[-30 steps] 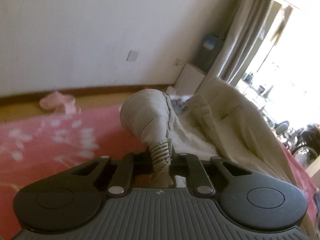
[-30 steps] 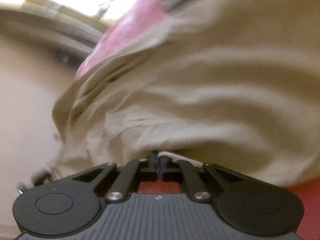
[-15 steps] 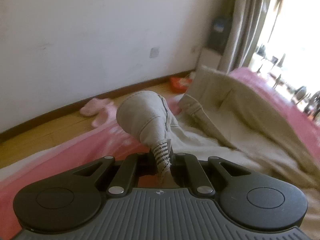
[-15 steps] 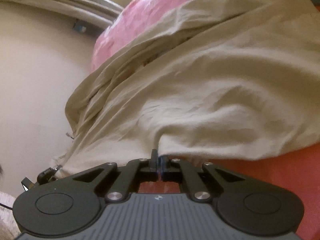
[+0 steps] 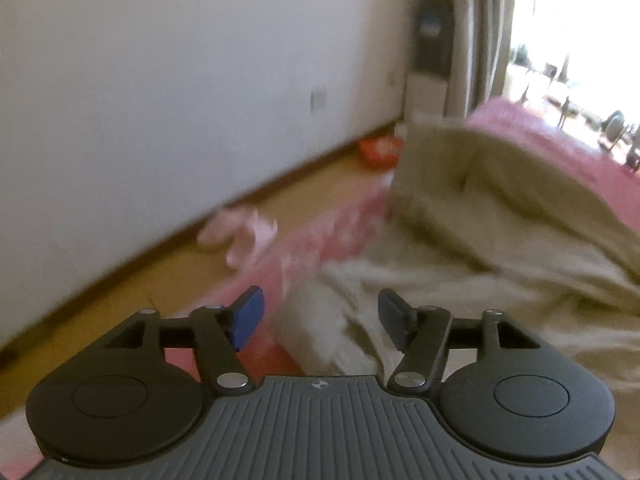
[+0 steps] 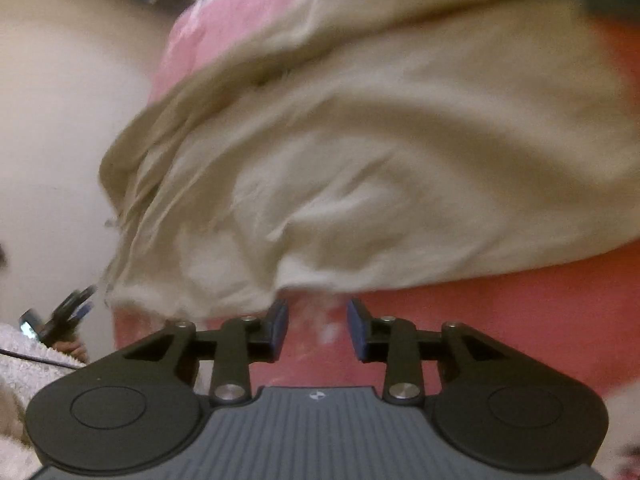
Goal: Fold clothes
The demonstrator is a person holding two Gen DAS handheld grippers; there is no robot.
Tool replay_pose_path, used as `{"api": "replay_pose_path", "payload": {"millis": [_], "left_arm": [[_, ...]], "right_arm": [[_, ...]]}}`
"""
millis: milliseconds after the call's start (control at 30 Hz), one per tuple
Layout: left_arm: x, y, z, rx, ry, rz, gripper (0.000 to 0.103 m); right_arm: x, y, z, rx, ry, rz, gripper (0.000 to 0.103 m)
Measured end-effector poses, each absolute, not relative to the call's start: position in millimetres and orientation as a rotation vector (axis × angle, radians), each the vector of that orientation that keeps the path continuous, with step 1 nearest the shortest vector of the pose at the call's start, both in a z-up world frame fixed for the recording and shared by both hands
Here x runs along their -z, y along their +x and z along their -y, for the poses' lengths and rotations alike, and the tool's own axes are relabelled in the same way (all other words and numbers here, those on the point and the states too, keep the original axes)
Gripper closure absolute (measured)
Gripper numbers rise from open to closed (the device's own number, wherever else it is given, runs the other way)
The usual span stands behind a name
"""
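A beige garment (image 5: pixel 500 240) lies rumpled on a pink bedspread (image 5: pixel 312 248). In the left wrist view my left gripper (image 5: pixel 320 316) stands open, and a pale fold of the garment (image 5: pixel 316 320) lies loose between and below its fingers. In the right wrist view the same beige garment (image 6: pixel 380 160) fills most of the frame. My right gripper (image 6: pixel 316 322) is open just short of the garment's near hem, with only the pink bedspread (image 6: pixel 500 320) between its blue pads.
A white wall and a wooden floor (image 5: pixel 132 280) run along the left. Pink slippers (image 5: pixel 236 232) and a red item (image 5: pixel 378 150) lie on the floor. Curtains (image 5: pixel 476 32) and a bright window are at the far right. A fluffy white sleeve (image 6: pixel 20 352) shows at lower left.
Both grippers have opened and let go of the beige garment. The bunched part held up by the left gripper has dropped onto the bed.
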State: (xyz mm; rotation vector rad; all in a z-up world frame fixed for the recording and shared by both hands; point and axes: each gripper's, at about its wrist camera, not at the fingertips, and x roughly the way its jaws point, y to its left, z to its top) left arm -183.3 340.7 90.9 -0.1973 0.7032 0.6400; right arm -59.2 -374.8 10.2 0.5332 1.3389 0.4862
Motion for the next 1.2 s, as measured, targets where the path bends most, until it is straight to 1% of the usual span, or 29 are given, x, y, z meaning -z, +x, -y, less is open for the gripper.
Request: {"api": "replay_pose_path", "payload": {"millis": [100,200,267,333,367,400,467,500,567,667,733,800,867,967,1067,1167,1200], "left_arm": [[-98,-170,-331,-0.548,-0.187,-0.657,0.035],[-82,-134,-311,-0.362,-0.222,-0.696,0.035],[-68,-111,-290,-0.228,-0.214,-0.725,0.036],[-53,-91,-269,-0.112,-0.205,-0.759,0.036],[-46,-82,-258,-0.061,-0.2,-0.779,0.036],[-39,-74,-247,-0.013,-0.194,-0.796,0.036],[-33,-65,-231,0.035,-0.175,-0.799,0.036],[-31,-62,-228,0.044,-0.172,-0.796,0.036],[-28,-54,-227,0.051,-0.174,-0.792,0.036],[-27,-47,-232,0.013,-0.176,-0.782,0.036],[-31,-45,-235,-0.011,-0.166,-0.764,0.036],[-36,-42,-238,-0.034,-0.157,-0.745,0.036],[-39,-37,-241,-0.05,-0.153,-0.721,0.036],[-37,-23,-241,-0.059,-0.148,-0.686,0.036],[-31,-7,-236,-0.065,-0.121,-0.665,0.036],[-24,6,-233,-0.075,-0.097,-0.657,0.036],[-22,10,-232,-0.075,-0.093,-0.655,0.036]], "right_arm": [[-33,-61,433,-0.179,0.502,-1.164,0.064],[-20,-45,472,0.067,0.471,-1.051,0.063],[-7,-32,484,0.106,0.433,-1.029,0.064],[6,-21,480,0.067,0.407,-1.035,0.069],[5,-22,473,0.067,0.376,-1.036,0.082],[4,-22,466,0.068,0.345,-1.036,0.089],[2,-23,451,0.07,0.284,-1.038,0.093],[1,-24,443,0.07,0.253,-1.038,0.093],[1,-25,434,0.107,0.193,-1.035,0.093],[6,-23,427,0.139,0.14,-1.025,0.086],[-9,-23,419,0.156,0.105,-0.952,0.083],[-28,-24,402,0.147,0.037,-0.849,0.079],[-49,-25,380,0.105,-0.058,-0.729,0.078],[-43,-6,313,-0.129,-0.291,-0.671,0.078],[-37,14,245,-0.364,-0.523,-0.602,0.073],[-31,33,178,-0.599,-0.75,-0.519,0.073],[-21,44,164,-0.621,-0.796,-0.52,0.073]]}}
